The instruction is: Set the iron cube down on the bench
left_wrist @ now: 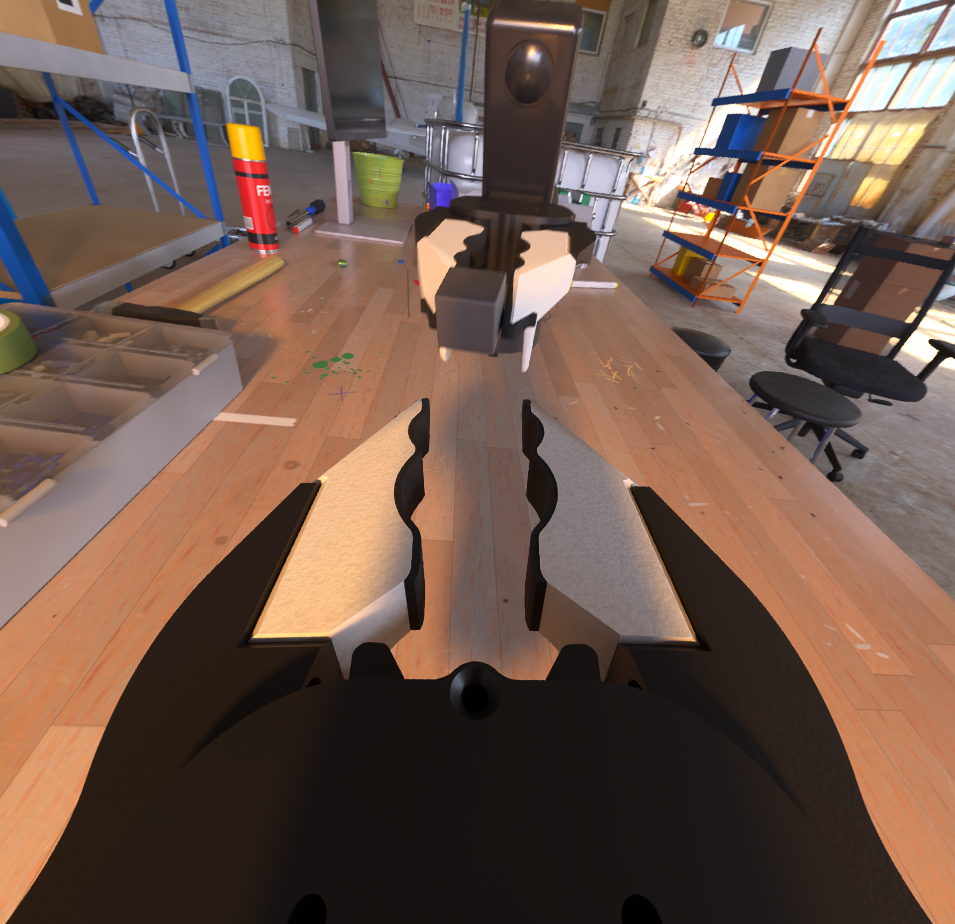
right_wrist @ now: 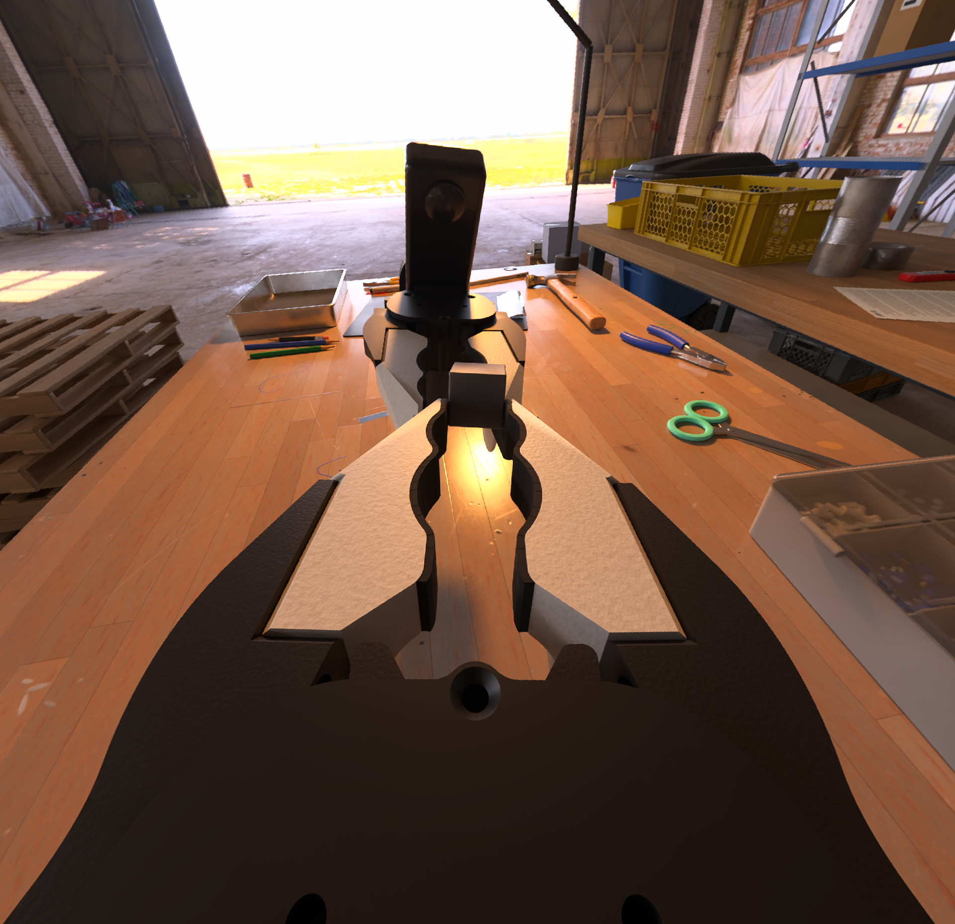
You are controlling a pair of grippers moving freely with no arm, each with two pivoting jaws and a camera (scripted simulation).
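**Iron cube held above bench**

My right gripper [right_wrist: 476, 413]: fingertips clamped on the iron cube [right_wrist: 476, 393], raised over the wooden bench [right_wrist: 155, 563]. Facing it, my left gripper [left_wrist: 474, 408]: fingers parted, holding nothing. Right of my right gripper: green-handled scissors [right_wrist: 697, 421], blue-handled pliers [right_wrist: 672, 347]. Left of it: metal tray [right_wrist: 289, 299], pencils [right_wrist: 289, 345].

Warm low sunlight, blown-out doorway, glare on bench [right_wrist: 480, 465], wide-angle edge distortion
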